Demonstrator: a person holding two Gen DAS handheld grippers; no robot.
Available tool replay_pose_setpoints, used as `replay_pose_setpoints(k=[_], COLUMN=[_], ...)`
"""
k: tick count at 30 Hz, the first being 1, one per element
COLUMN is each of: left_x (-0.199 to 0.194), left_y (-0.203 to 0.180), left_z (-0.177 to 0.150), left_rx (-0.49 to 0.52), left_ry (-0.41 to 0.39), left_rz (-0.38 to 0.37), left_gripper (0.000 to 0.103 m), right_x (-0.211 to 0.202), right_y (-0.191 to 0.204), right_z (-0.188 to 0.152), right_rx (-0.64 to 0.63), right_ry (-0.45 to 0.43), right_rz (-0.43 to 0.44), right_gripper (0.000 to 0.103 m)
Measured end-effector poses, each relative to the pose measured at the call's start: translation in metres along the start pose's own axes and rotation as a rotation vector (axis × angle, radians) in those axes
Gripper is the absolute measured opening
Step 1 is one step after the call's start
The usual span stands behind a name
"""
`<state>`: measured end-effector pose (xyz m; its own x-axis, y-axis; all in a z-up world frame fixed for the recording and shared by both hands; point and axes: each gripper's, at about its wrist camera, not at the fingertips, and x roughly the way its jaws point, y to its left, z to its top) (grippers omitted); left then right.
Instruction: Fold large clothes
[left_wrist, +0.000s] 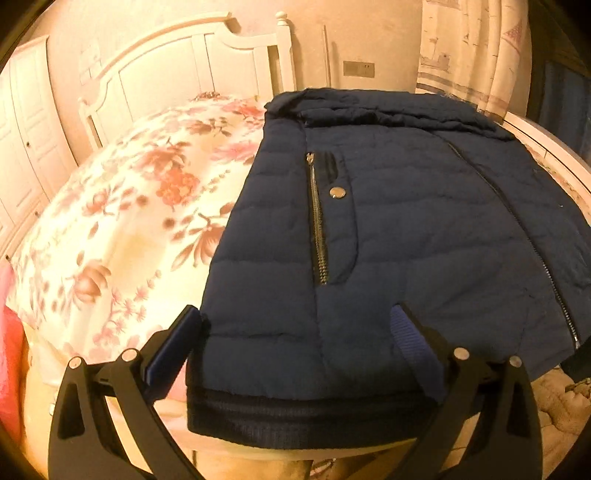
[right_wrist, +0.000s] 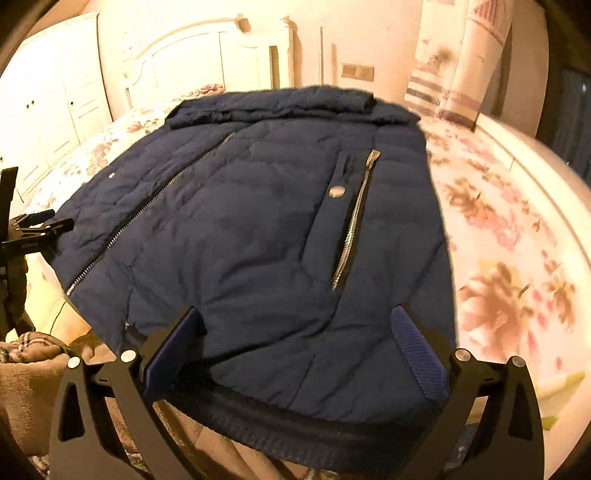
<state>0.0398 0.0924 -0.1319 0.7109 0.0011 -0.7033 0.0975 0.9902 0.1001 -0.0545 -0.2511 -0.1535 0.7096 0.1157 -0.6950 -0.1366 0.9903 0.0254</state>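
Your jacket (left_wrist: 388, 221) lies front-up on the bed (left_wrist: 122, 206), its hem (left_wrist: 314, 413) hanging over the near edge. Your left tongs (left_wrist: 295, 325) are spread wide at the hem's left corner; your right tongs (right_wrist: 299, 325) are spread wide at its right corner. Neither grips anything.

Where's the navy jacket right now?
The navy puffer jacket lies front-up on the floral bedspread, ribbed hem overhanging the near edge between both open grippers.
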Motion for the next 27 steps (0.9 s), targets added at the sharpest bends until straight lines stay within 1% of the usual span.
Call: replay_pose_setpoints(k=[2,5,8,10,13,15,16,17,18,20,22,24,25,27], left_x=[-0.001,0.004,0.009,0.016,0.021,0.020,0.020,0.019,0.018,0.018,0.022,0.030,0.033,0.038], left_y=[0.005,0.030,0.051,0.056,0.056,0.054,0.052,0.048,0.047,0.045,0.047,0.057,0.060,0.059], left_z=[0.003,0.005,0.003,0.001,-0.001,0.000,0.001,0.003,0.003,0.002,0.002,0.003,0.005,0.012], left_rx=[-0.012,-0.088,-0.150,-0.157,-0.158,-0.165,-0.162,-0.151,-0.142,-0.125,-0.122,-0.150,-0.148,-0.148], left_ry=[-0.005,0.006,0.025,0.041,0.052,0.058,0.057,0.053,0.051,0.051,0.055,0.054,0.049,0.070], left_rz=[0.004,0.005,-0.013,-0.010,-0.010,-0.019,-0.012,-0.002,-0.003,-0.014,-0.027,-0.059,-0.059,-0.059], left_gripper=[0.101,0.101,0.101,0.101,0.101,0.101,0.101,0.099,0.094,0.090,0.092,0.101,0.101,0.101], right_x=[-0.011,-0.022,-0.030,-0.030,-0.030,-0.025,-0.021,-0.017,-0.013,-0.005,-0.002,-0.003,-0.003,-0.003], right_y=[-0.013,-0.046,-0.073,-0.080,-0.075,-0.065,-0.059,-0.051,-0.044,-0.034,-0.030,-0.032,-0.033,-0.032], right_z=[-0.003,-0.016,-0.034,-0.043,-0.047,-0.040,-0.037,-0.033,-0.028,-0.021,-0.018,-0.019,-0.020,-0.020], right_rx=[0.026,0.118,0.228,0.255,0.249,0.224,0.210,0.185,0.161,0.122,0.101,0.105,0.106,0.098], right_ry=[-0.025,-0.030,-0.025,-0.019,-0.030,-0.026,-0.021,-0.015,-0.011,-0.004,-0.002,-0.005,-0.007,-0.007], right_rz=[-0.008,-0.056,-0.029,-0.026,-0.012,0.012,0.018,0.025,0.030,0.008,0.003,0.014,0.018,0.013], right_gripper=[0.098,0.098,0.098,0.098,0.098,0.097,0.097,0.093,0.090,0.082,0.081,0.078,0.078,0.078])
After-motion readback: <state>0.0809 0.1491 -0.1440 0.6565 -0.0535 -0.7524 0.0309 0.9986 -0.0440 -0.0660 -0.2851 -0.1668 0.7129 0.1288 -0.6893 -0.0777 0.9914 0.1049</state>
